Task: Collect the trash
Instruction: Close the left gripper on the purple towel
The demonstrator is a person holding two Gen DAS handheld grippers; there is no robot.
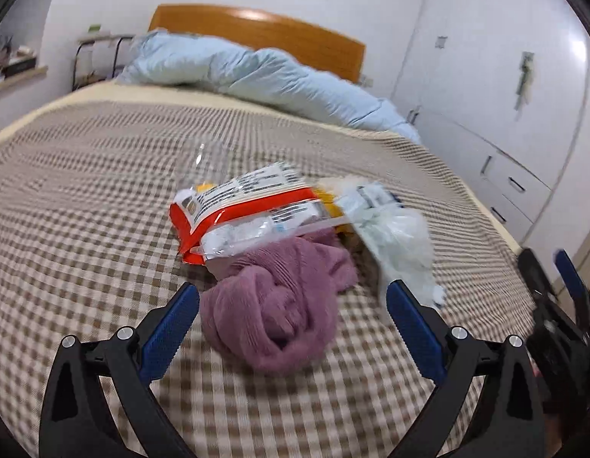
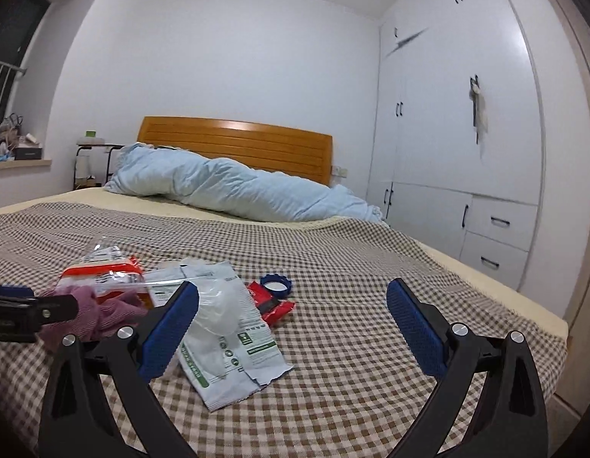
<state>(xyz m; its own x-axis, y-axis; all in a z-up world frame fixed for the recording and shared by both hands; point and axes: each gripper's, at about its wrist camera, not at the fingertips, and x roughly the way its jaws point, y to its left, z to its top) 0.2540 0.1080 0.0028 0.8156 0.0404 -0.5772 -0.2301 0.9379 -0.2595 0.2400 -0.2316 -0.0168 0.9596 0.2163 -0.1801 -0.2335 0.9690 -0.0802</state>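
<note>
Left wrist view: the trash pile sits mid-bed on the checked cover. A red-and-white wrapper lies on top of a crumpled purple cloth, and a pale white-green bag leans just right of it. Your left gripper is spread wide, fingers either side of the purple cloth, holding nothing (frame is blurry, so contact is hard to judge).

Right wrist view: same white-green bag lies flat, partly behind your left-hand fingertip. Beside it, a small red packet and a blue ring-shaped cap, touching or nearly so. Your right gripper is also wide open and empty, hovering over bare cover right of the pile. The left tool pokes in at the left edge, by the purple cloth.

Further back: light blue duvet bunched against the wooden headboard, white wardrobe on the right.
</note>
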